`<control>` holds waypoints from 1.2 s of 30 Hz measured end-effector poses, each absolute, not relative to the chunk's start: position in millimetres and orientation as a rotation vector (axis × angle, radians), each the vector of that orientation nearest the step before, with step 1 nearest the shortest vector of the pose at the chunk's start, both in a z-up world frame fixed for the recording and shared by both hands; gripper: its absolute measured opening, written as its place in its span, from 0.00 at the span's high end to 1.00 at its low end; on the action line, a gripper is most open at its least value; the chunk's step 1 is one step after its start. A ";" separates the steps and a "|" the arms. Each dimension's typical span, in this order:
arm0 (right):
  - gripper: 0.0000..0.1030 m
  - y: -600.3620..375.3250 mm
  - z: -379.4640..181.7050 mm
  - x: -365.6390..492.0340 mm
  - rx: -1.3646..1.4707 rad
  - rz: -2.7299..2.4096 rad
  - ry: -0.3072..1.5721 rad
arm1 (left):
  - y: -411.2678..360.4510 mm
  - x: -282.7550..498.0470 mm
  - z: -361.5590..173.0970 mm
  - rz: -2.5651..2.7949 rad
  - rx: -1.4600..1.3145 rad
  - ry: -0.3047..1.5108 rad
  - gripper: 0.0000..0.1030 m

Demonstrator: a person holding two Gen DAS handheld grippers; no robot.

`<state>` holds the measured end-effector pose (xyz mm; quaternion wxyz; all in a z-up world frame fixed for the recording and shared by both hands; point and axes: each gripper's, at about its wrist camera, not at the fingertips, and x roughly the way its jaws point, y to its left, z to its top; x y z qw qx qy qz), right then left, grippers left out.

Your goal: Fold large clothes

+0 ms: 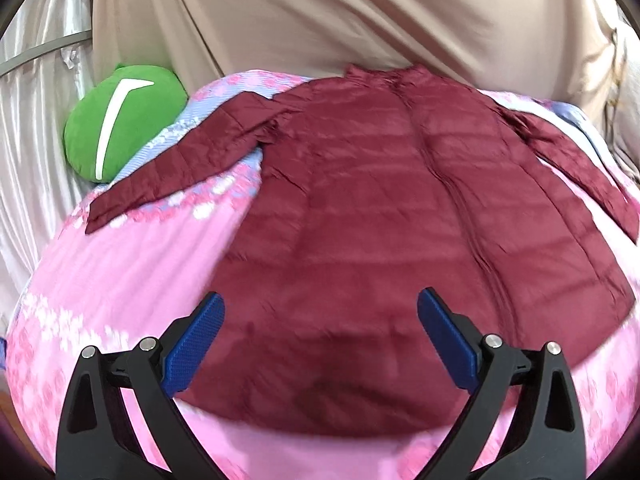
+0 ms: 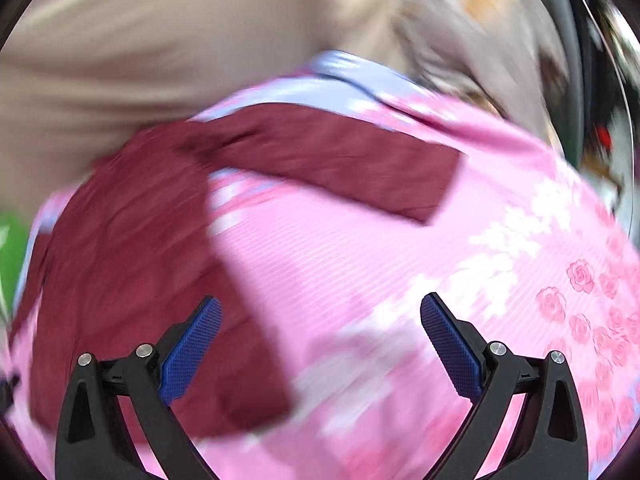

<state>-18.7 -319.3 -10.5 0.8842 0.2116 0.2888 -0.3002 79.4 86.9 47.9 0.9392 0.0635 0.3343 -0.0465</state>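
- A dark red jacket (image 1: 360, 208) lay flat on the pink flowered bedspread (image 1: 132, 280), collar at the far side and both sleeves spread out to left and right.
- The left gripper (image 1: 320, 316) hung above the jacket's near hem with its jaws wide apart, holding nothing.
- The right gripper (image 2: 320, 320) was also spread open and empty, over the bedspread just right of the jacket body, with 1 sleeve (image 2: 340, 160) lying beyond it.
- A green cushion (image 1: 120, 124) sat at the far left by a beige curtain (image 1: 340, 16).
- The right view was blurred.

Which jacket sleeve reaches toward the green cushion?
The sleeve on the left of the left wrist view; its upper edge lies beside the green cushion. The other sleeve stretches away right.
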 end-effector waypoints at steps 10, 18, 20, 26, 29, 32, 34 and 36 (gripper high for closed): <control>0.53 -447.1 -39.2 44.8 0.551 -0.768 0.688 | 97.4 167.6 64.8 -0.151 0.029 0.694 0.08; 0.95 -446.3 70.5 133.6 0.468 -0.684 0.488 | 80.5 218.0 73.2 -0.161 0.069 0.657 0.09; 0.95 -411.7 123.3 169.2 0.432 -0.549 0.400 | 78.1 231.0 75.0 -0.168 0.052 0.661 0.09; 0.95 -240.0 208.9 282.7 0.239 -0.039 0.330 | 77.8 265.8 76.0 -0.202 -0.040 0.694 0.09; 0.93 -146.8 188.7 343.0 0.135 0.202 0.432 | 82.0 278.2 72.0 -0.204 -0.073 0.708 0.09; 0.82 -77.7 137.8 383.0 0.030 0.333 0.578 | 88.3 293.1 63.3 -0.196 -0.102 0.731 0.09; 0.72 -48.0 107.7 395.2 -0.048 0.342 0.635 | 93.2 305.7 54.5 -0.202 -0.120 0.768 0.09; 0.63 -43.5 100.0 387.4 -0.075 0.346 0.612 | 98.9 317.4 45.7 -0.215 -0.149 0.802 0.09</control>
